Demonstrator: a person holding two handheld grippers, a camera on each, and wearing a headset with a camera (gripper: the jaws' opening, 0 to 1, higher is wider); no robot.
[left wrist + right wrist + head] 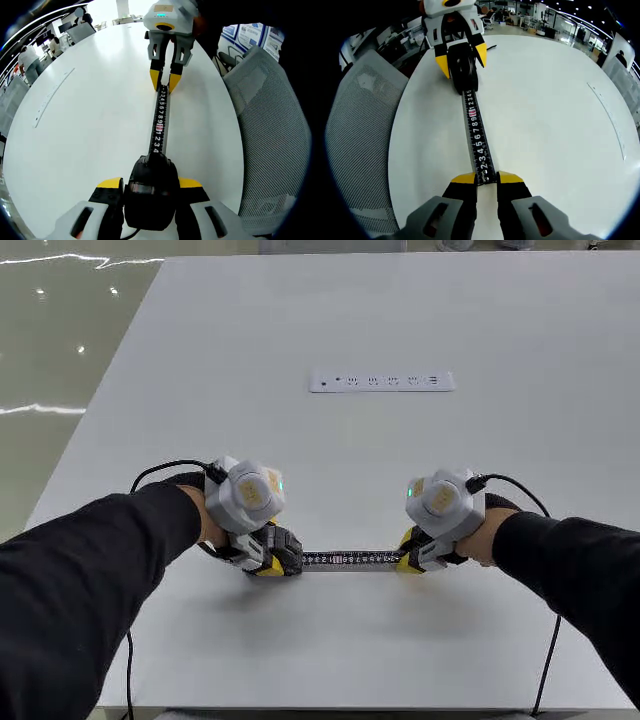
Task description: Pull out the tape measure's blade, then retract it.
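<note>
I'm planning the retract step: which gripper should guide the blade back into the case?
Right, probably. The right gripper pinches the tip of the blade, so it can ride the blade back toward the tape measure case, which the left gripper clamps between its jaws.

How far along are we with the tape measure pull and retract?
Done: the left gripper clamps the tape measure case, and the right gripper pinches the tip of the blade. In hand: a short numbered stretch of blade spans between them over the table; whether it is going out or coming back, one frame cannot tell. Left: blade fully back in the case.
</note>
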